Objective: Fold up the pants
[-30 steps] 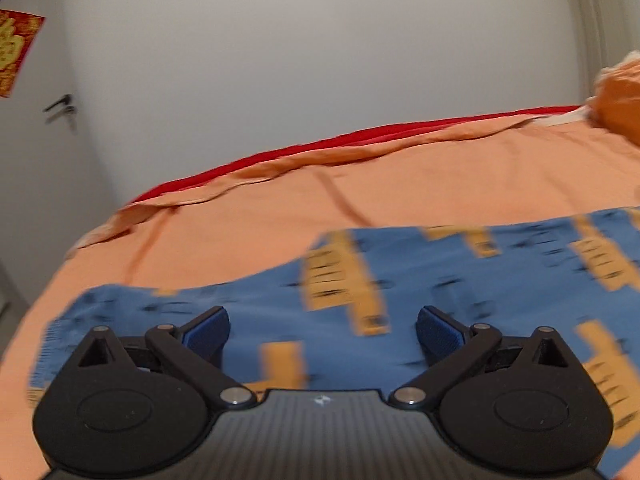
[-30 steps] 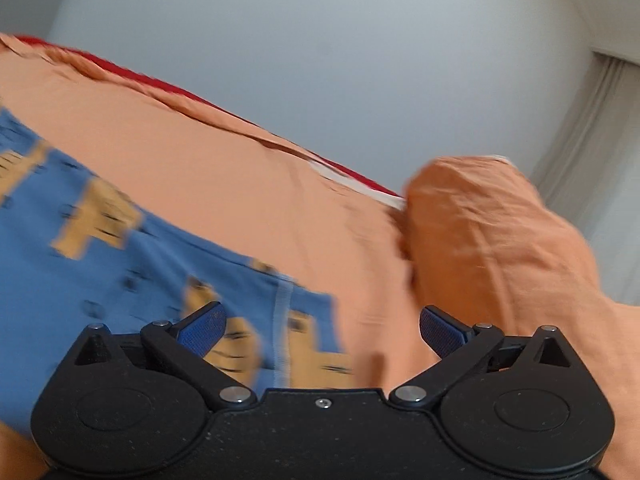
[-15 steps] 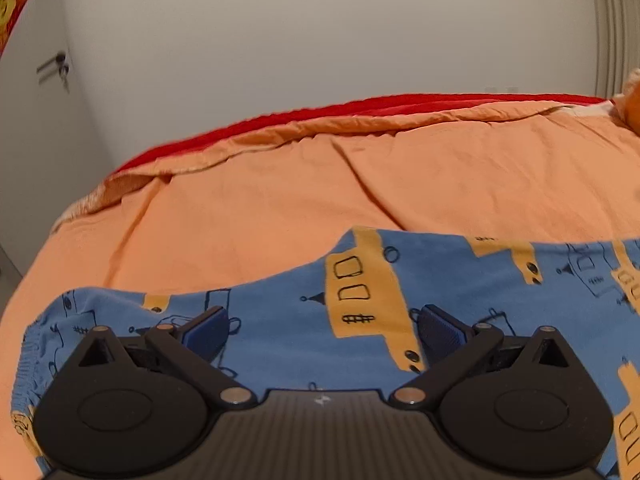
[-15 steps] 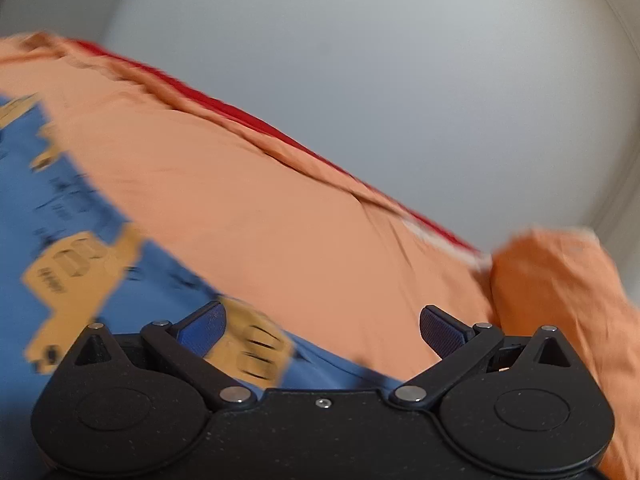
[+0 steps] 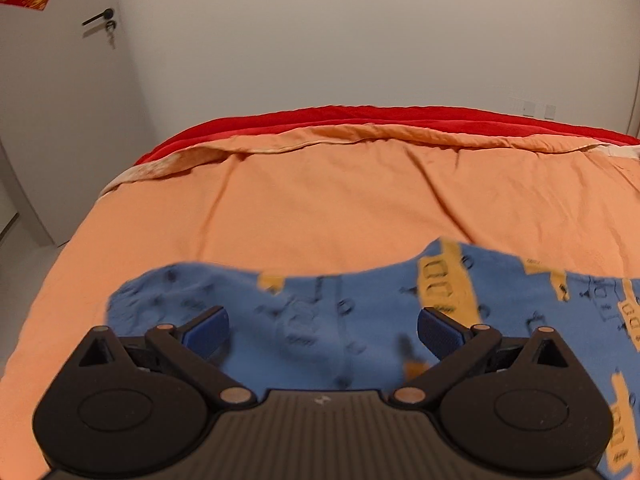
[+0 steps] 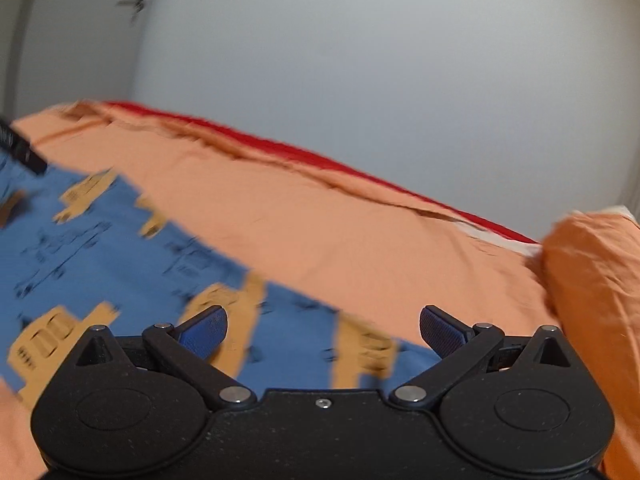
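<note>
Sliding leftward along the blue truck-print pants (image 5: 360,312) spread flat on the orange bedspread (image 5: 340,200), the left gripper (image 5: 322,326) now frames their gathered end. The right gripper (image 6: 323,327) followed from the pillow (image 6: 592,280) side; both gape wide and empty, so folding hasn't begun.

Blue pants (image 5: 360,320), yellow vehicle print, spread flat on orange bed cover (image 5: 340,200).

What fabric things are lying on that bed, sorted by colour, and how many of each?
Blue with yellow vehicle print: 1, the pants
Light orange: 1, the bedcover
Deeper orange: 1, the pillow
Red: 1, the sheet showing at the far edge
Total: 4
</note>
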The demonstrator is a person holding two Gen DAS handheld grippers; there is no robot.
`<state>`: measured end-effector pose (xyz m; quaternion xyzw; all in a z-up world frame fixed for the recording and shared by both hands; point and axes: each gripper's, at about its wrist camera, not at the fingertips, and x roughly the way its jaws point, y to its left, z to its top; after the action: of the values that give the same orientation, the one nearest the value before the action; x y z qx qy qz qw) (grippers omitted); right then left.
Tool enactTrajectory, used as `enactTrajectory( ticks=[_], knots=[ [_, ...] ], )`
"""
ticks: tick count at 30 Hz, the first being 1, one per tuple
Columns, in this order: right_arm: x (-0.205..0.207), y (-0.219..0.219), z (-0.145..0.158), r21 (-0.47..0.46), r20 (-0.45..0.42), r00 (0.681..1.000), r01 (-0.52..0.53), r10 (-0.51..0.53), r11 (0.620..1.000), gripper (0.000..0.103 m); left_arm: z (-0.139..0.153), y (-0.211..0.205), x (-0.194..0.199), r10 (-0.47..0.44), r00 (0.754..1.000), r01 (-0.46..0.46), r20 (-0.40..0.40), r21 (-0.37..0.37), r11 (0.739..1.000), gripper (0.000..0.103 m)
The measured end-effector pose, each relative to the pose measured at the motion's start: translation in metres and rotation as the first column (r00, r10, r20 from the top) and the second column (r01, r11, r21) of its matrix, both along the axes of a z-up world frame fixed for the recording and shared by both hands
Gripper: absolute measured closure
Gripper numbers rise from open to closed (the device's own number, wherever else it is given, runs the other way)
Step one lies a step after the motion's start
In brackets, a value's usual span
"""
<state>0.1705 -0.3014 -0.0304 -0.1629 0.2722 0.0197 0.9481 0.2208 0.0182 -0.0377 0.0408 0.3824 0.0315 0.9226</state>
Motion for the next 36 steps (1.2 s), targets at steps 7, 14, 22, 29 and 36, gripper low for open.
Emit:
enactTrajectory(
  ticks=[7, 14, 22, 29, 36],
  knots=[
    [0.022, 0.011, 0.001, 0.060, -0.103, 0.994, 0.049, -0.043, 0.997, 0.001, -0.002, 0.082, -0.072, 0.160, 0.987, -0.160, -0.015, -0.034, 0.987, 0.000],
    [0.075, 0.083, 0.047, 0.224, -0.143, 0.954, -0.229, 0.264, 0.947, 0.001, -0.013, 0.133, -0.094, 0.300, 0.953, -0.289, 0.038, -0.173, 0.942, 0.000],
    [0.151, 0.233, 0.043, 0.306, -0.185, 0.769, -0.547, 0.612, 0.779, 0.019, -0.020, 0.139, -0.091, 0.225, 0.971, -0.207, 0.081, -0.186, 0.960, 0.000],
    [0.189, 0.321, 0.018, 0.407, -0.295, 0.552, -0.666, 0.780, 0.625, 0.073, -0.024, 0.150, -0.083, 0.123, 0.986, -0.093, 0.115, -0.241, 0.966, 0.000],
    [0.200, 0.314, 0.000, 0.488, -0.254, 0.539, -0.646, 0.803, 0.587, 0.085, -0.029, 0.172, -0.074, 0.069, 0.992, -0.019, 0.106, -0.411, 0.911, 0.001]
  ],
)
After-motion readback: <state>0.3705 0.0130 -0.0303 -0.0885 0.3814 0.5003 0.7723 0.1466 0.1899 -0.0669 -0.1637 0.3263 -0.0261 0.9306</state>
